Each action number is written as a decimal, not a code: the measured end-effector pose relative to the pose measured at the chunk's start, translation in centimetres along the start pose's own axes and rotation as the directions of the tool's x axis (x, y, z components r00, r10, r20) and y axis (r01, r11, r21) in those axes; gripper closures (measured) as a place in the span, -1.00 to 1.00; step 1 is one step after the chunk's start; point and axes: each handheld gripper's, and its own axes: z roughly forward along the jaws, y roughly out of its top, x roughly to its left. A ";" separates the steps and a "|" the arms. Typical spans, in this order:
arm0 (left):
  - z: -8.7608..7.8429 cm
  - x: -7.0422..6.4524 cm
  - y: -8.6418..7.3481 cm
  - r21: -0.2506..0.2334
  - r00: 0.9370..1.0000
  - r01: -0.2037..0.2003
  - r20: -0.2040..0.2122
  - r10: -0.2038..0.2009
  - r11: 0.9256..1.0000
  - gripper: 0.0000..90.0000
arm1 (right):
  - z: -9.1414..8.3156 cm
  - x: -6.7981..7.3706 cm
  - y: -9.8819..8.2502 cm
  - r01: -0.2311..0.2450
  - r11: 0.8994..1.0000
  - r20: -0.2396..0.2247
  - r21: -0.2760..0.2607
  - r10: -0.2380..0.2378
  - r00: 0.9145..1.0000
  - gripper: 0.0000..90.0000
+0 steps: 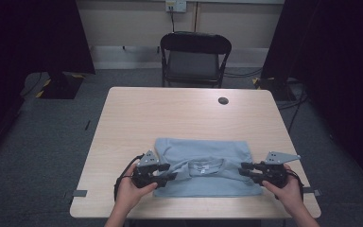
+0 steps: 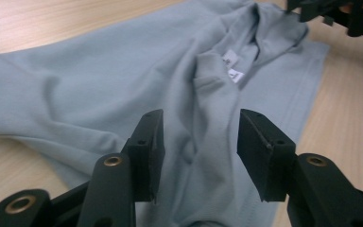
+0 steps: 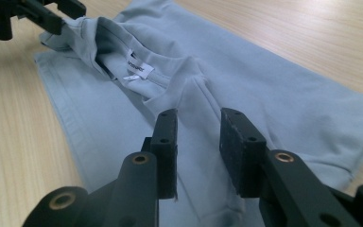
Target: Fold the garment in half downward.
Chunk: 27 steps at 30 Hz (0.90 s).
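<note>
Filling most of the middle of the room is a pale wooden counter (image 1: pixel 189 113), and on its near half lies a light blue shirt (image 1: pixel 203 171), folded into a wide flat shape. Behind the counter stands a dark folding chair (image 1: pixel 194 57) on the grey floor (image 1: pixel 42 142). A small dark round hole cover (image 1: pixel 223 100) sits in the counter top, far from the shirt. The shirt's neck hole faces up near the middle of the cloth, with a little white label (image 2: pixel 230 58) inside the collar. The left tongs (image 1: pixel 168 171) are at the shirt's left edge, held in the person's left hand (image 1: pixel 134 189). The right tongs (image 1: pixel 246 171) are at the shirt's right edge, held in the right hand (image 1: pixel 286 191). In the left gripper view the two black jaws stand partly apart, with a soft ridge of blue cloth running between them, and the pads do not press on it. In the right gripper view the jaws also stand a little apart, closer together than the left pair, with cloth below the gap and nothing pinched. Both tongs hold nothing. The shirt lies loose and a bit wrinkled around the collar.
</note>
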 end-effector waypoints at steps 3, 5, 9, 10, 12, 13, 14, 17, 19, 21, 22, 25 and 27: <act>-0.2 -0.2 0.2 -0.030 1.000 0.013 0.018 -0.013 0.999 0.15 | 0.7 -0.4 -0.1 -0.015 1.000 0.010 0.010 0.015 1.000 0.51; -0.5 -0.4 0.4 -0.034 1.000 0.001 0.024 0.000 0.999 0.15 | 0.7 -0.6 -0.1 -0.026 1.000 0.005 0.003 0.026 1.000 0.51; -1.0 -0.9 0.3 -0.033 0.999 -0.003 0.045 0.005 0.999 0.13 | 0.5 -0.6 -0.3 -0.031 1.000 0.000 0.004 0.031 1.000 0.50; -1.1 -1.1 0.3 -0.036 0.999 -0.003 0.049 0.004 0.999 0.11 | 0.5 -0.6 -0.3 -0.031 1.000 0.000 0.003 0.031 1.000 0.50; -1.2 -1.5 0.2 -0.046 0.998 0.004 0.059 -0.002 0.999 0.02 | 0.4 -0.5 -0.3 -0.028 1.000 0.000 0.005 0.028 1.000 0.50; -1.2 -1.7 0.1 -0.046 0.998 -0.005 0.064 0.008 0.999 0.00 | 0.4 -0.5 -0.3 -0.027 1.000 0.002 0.007 0.027 1.000 0.50; -1.2 -1.9 0.1 -0.045 0.997 -0.010 0.070 0.013 0.999 0.00 | 0.4 -0.4 -0.3 -0.028 1.000 0.001 0.006 0.028 1.000 0.50; -0.8 -1.8 -0.2 -0.028 0.999 -0.030 0.042 0.031 0.999 0.03 | 0.4 -0.5 -0.3 -0.026 1.000 0.004 0.011 0.026 1.000 0.50; -0.5 -1.4 -0.4 -0.018 0.999 -0.014 0.038 0.015 1.000 0.05 | 0.5 -0.5 -0.2 -0.028 1.000 0.000 0.012 0.028 1.000 0.50; -0.1 -1.0 -0.6 -0.001 1.000 -0.018 0.016 0.018 1.000 0.15 | 0.6 -0.5 -0.2 -0.028 1.000 -0.002 0.014 0.028 1.000 0.50; 0.0 -0.8 -0.6 0.002 1.000 -0.012 0.016 0.012 1.000 0.16 | 0.7 -0.5 -0.1 -0.025 1.000 -0.004 0.016 0.025 1.000 0.50; 0.4 -0.5 -0.7 0.006 1.000 -0.015 0.009 0.015 1.000 0.32 | 1.0 -0.4 0.0 -0.023 1.000 -0.005 0.019 0.023 1.000 0.50; 0.5 -0.3 -0.6 0.015 1.000 -0.019 0.009 0.019 1.000 0.41 | 1.2 -0.4 0.2 -0.020 1.000 0.000 0.018 0.020 1.000 0.49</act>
